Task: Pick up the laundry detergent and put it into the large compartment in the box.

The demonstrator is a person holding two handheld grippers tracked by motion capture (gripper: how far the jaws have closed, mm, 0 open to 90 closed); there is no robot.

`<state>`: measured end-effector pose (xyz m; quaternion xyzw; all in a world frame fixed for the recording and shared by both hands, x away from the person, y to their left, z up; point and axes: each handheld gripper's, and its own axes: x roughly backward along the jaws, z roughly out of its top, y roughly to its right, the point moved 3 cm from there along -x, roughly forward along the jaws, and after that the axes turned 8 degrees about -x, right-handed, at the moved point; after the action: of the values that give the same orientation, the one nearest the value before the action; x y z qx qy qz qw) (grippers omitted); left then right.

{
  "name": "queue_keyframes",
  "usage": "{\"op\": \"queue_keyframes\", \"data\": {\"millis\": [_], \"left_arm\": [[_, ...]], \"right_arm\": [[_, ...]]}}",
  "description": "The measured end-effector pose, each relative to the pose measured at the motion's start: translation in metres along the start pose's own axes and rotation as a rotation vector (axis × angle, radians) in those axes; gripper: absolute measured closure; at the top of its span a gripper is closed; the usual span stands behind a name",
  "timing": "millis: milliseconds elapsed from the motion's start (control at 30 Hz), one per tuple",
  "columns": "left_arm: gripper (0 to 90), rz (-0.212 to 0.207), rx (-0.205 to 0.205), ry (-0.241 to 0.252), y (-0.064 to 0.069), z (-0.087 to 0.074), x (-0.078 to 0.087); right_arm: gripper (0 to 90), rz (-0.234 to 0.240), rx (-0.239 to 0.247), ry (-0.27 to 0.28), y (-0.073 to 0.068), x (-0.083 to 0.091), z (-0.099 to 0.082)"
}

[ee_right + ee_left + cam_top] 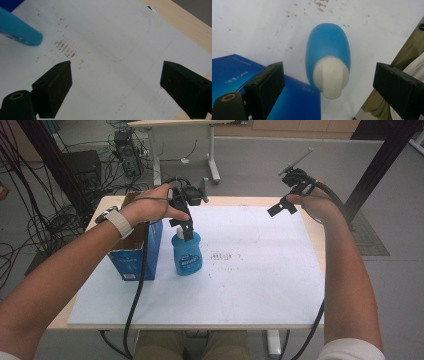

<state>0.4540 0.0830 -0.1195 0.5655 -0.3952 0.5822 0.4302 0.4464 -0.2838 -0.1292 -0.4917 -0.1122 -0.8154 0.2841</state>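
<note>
A blue bottle with a white cap stands upright on the white mat, just right of a blue carton. My left gripper hangs directly over the bottle and points down. In the left gripper view its open jaws stand on either side of the cap, with a clear gap on each side of my left gripper. My right gripper hovers open above the far right of the mat. In the right gripper view nothing lies between the jaws of my right gripper, and the bottle shows at the upper left.
The open blue carton stands near the mat's left edge, close to the bottle. Brown smudges mark the mat's middle. The wooden table shows beyond the mat, with a cable hole. Cables trail from both grippers over the front edge.
</note>
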Motion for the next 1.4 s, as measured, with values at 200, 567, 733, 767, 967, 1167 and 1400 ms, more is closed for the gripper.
{"op": "queue_keyframes", "data": {"millis": [200,567,733,767,967,1167,1400], "left_arm": [[10.8,-0.002,-0.007,-0.008,-0.0004,0.0017,-0.0044],[10.8,-0.003,-0.004,-0.008,-0.0001,0.0012,-0.0092],[10.8,-0.002,-0.009,-0.013,-0.0006,0.0017,-0.0095],[10.8,-0.003,-0.005,-0.006,-0.0006,0.0008,-0.0099],[10.8,-0.002,-0.005,-0.006,-0.0006,0.0009,-0.0099],[10.8,-0.001,-0.007,-0.004,0.0005,0.0016,-0.0105],[10.8,-0.001,-0.01,-0.011,-0.0003,0.0024,-0.0104]], "right_arm": [[10.4,0.001,-0.001,0.0,-0.0001,-0.0002,-0.0001],[10.4,0.003,-0.001,0.003,0.0007,-0.0006,-0.0014],[10.4,0.002,-0.001,0.0,0.001,-0.0011,-0.0012],[10.4,0.002,-0.001,0.001,0.0011,-0.0012,-0.0012],[10.4,0.003,0.0,0.0,0.0009,-0.0019,-0.0007],[10.4,0.005,0.002,0.001,0.0003,-0.0021,-0.0003],[10.4,0.003,-0.002,0.001,0.0007,-0.0012,-0.0011]]}}
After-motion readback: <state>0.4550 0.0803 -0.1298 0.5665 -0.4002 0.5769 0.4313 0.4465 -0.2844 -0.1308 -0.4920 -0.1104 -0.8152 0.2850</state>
